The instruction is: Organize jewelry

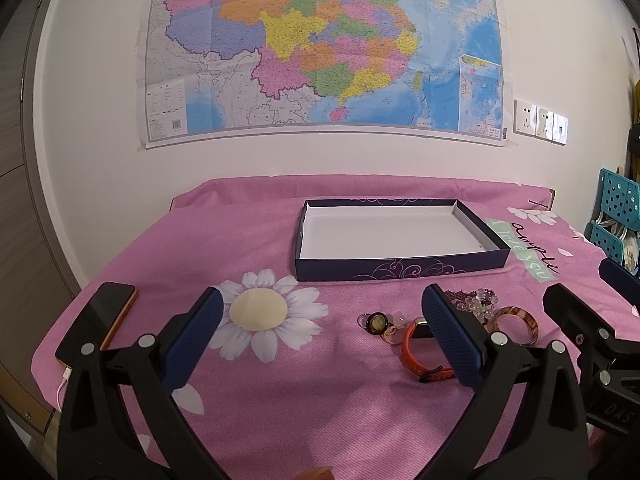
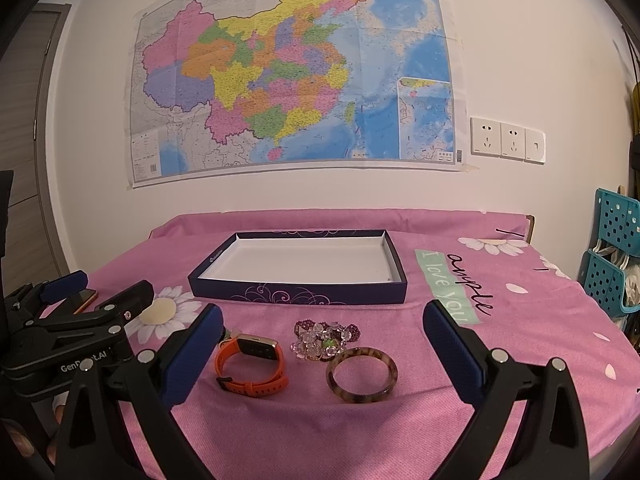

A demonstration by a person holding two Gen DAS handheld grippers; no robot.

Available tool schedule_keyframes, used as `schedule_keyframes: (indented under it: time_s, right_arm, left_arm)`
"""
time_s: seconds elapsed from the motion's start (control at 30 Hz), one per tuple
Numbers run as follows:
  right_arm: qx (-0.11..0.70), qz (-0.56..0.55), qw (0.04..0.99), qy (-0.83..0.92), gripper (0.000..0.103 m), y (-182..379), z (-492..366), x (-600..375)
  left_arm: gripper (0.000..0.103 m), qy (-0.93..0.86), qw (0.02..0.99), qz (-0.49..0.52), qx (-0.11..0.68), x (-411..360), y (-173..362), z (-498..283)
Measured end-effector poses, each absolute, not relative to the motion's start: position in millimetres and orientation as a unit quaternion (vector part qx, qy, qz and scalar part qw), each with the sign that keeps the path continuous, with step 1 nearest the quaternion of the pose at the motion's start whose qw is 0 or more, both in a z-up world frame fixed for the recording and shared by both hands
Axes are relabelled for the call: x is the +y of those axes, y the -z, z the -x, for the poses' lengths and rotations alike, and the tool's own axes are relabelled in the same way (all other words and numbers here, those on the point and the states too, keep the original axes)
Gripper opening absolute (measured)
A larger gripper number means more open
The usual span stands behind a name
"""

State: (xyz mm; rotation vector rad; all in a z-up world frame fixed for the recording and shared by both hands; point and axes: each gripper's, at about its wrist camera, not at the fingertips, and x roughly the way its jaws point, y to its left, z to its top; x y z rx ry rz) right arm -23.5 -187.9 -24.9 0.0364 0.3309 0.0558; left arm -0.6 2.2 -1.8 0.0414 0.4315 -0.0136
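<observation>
Jewelry lies in a loose cluster on the pink floral cloth (image 2: pixel 360 432) that covers the table, just in front of the shallow dark-blue box (image 2: pixel 298 294), whose white inside holds nothing. In the right wrist view an orange-strapped smartwatch (image 2: pixel 252 366) lies on its side at the left of the cluster, a brown mottled bangle (image 2: pixel 362 376) lies flat to its right, and a beaded piece of clear and dark-red beads (image 2: pixel 324 338) sits just behind the two, nearest the box. The left wrist view also shows a ring with a round pale-green stone (image 1: pixel 377 323) and a small pinkish ring (image 1: pixel 390 332) beside the watch, on its left.

The right gripper (image 2: pixel 322 340) hovers low over the near edge of the table with its blue-padded fingers (image 2: pixel 452 350) spread wide; the watch, beads and bangle all show in the gap between them, and nothing is clamped. The left gripper (image 1: pixel 322 326) hangs to the left of the cluster, likewise spread wide and holding nothing, above a white daisy print (image 1: pixel 260 312); its right finger overlaps the watch in view.

A phone (image 1: pixel 106 314) with an orange edge lies at the table's left corner with a white cable. A coloured map (image 2: pixel 292 76) hangs on the wall behind, wall sockets (image 2: pixel 506 140) to its right, and teal perforated baskets (image 2: pixel 612 256) stand at the far right.
</observation>
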Motion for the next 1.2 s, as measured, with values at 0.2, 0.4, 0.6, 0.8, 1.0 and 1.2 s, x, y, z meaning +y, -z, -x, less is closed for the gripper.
schedule_keyframes:
  time_s: [0.2,0.4,0.6,0.8,1.0,1.2]
  right_arm:
    - [0.164,-0.019,0.986,-0.028,0.097,24.4,24.1,-188.6]
    - [0.161,-0.018,0.986,-0.028,0.097,23.5,24.8,-187.9]
    - [0.161,-0.018,0.986,-0.028,0.097,22.7,24.9,-187.1]
    - [0.160,-0.018,0.987,-0.029,0.097,23.0,25.0,-187.5]
    - [0.160,-0.019,0.987,-0.028,0.097,22.9,24.9,-187.4]
    - [0.159,-0.019,0.987,-0.028,0.097,22.9,25.0,-187.6]
  left_arm:
    - [0.098,0.008,0.977,-0.020,0.213,2.5,0.8,1.2]
    - [0.098,0.007,0.977,-0.021,0.212,2.1,-0.7,1.8]
    - [0.098,0.007,0.977,-0.020,0.210,1.5,-3.5,3.1]
    - [0.098,0.007,0.977,-0.020,0.210,1.2,-3.9,3.3]
    - [0.098,0.007,0.977,-0.020,0.210,1.4,-3.6,3.3]
    - [0.098,0.007,0.978,-0.021,0.210,1.2,-3.3,3.5]
